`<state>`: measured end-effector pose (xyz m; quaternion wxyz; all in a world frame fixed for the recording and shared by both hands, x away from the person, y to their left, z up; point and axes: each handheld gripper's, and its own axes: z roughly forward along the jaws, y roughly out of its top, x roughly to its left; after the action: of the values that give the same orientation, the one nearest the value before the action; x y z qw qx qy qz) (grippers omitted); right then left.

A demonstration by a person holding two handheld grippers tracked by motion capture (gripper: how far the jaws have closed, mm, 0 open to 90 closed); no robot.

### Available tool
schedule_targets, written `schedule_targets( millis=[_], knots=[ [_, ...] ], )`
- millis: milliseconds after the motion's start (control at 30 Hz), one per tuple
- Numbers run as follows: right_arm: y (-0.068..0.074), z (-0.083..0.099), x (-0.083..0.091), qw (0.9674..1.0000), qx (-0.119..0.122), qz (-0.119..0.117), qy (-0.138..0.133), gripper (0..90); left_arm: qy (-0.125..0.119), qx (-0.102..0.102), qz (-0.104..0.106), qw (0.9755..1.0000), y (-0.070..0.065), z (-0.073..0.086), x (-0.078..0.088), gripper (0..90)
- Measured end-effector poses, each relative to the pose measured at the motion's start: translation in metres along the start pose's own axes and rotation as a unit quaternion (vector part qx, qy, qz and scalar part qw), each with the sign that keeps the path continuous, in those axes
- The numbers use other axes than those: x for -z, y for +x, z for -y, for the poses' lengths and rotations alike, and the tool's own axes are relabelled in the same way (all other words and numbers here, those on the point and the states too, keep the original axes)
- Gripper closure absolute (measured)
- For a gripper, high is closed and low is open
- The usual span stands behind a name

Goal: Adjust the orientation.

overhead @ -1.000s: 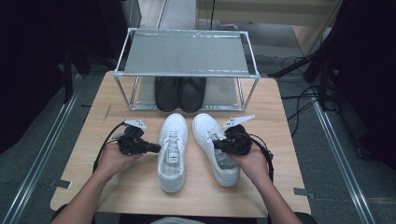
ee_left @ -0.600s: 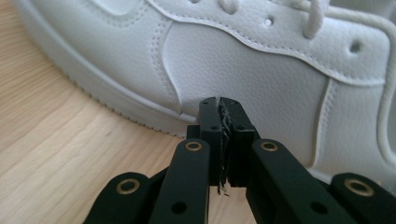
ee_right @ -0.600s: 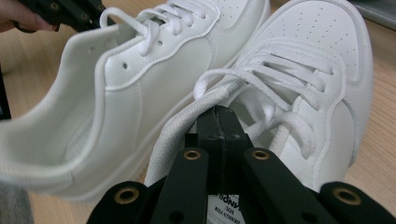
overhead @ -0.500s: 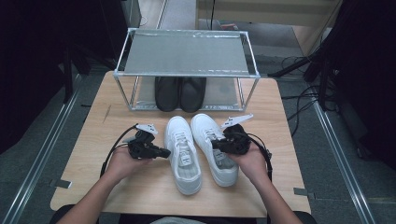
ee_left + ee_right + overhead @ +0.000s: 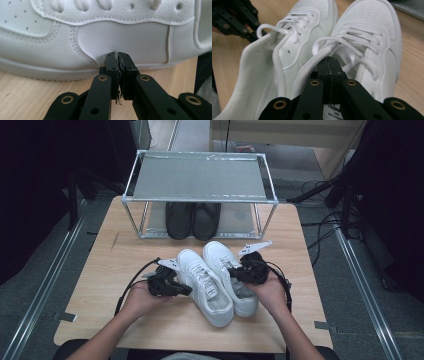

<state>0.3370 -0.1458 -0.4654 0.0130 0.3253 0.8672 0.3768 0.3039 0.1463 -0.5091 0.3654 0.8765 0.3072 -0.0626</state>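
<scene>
High view: both sneakers (image 5: 220,282) sit mid-table, bare wood to each edge; left gripper (image 5: 186,290) and right gripper (image 5: 231,272) jaws closed.

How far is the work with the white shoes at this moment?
Done: a black pair already stands on the rack's lower shelf. In hand: the left gripper, shut, presses against the side of the left white shoe; the right gripper, shut, sits at the opening of the right white shoe. Left: both white shoes are on the table, not yet on the rack.
</scene>
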Motion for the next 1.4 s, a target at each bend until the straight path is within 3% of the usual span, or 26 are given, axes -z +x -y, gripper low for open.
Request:
schedule_targets(
  millis=[200, 333, 533, 800, 867, 1000, 1100, 1267, 1400],
  knots=[
    [-0.001, 0.001, 0.002, 0.9999, 0.011, 0.007, 0.001, 89.6, 0.002, 0.007, 0.017, 0.9998, 0.002, 0.001, 0.004, 82.9],
    [-0.004, 0.004, 0.008, 0.9999, 0.009, 0.0, -0.006, 87.3, -0.009, 0.004, 0.009, 0.9999, 0.004, 0.001, 0.015, 79.6],
    [0.001, 0.009, 0.021, 0.9997, 0.011, 0.009, -0.017, 82.9, -0.043, 0.007, -0.007, 0.999, 0.005, 0.005, 0.039, 75.4],
    [0.005, 0.014, 0.044, 0.9978, -0.006, -0.002, -0.066, 68.7, -0.071, 0.014, -0.013, 0.9973, 0.009, 0.01, 0.058, 64.5],
    [0.008, 0.016, 0.044, 0.9975, -0.01, -0.003, -0.069, 65.2, -0.07, 0.02, -0.022, 0.9971, 0.012, 0.011, 0.059, 56.9],
    [0.018, 0.018, 0.041, 0.997, -0.017, -0.01, -0.075, 58.4, -0.064, 0.023, -0.03, 0.9972, 0.015, 0.012, 0.059, 52.0],
    [0.028, 0.017, 0.038, 0.997, -0.01, -0.003, -0.077, 54.3, -0.069, 0.022, -0.034, 0.9968, 0.016, 0.013, 0.06, 48.7],
    [0.036, 0.019, 0.033, 0.9962, -0.009, 0.001, -0.086, 51.8, -0.066, 0.022, -0.043, 0.9966, 0.019, 0.016, 0.063, 45.5],
    [0.04, 0.02, 0.032, 0.9955, -0.009, 0.011, -0.094, 49.6, -0.068, 0.034, -0.048, 0.996, 0.025, 0.018, 0.066, 45.3]
  ],
)
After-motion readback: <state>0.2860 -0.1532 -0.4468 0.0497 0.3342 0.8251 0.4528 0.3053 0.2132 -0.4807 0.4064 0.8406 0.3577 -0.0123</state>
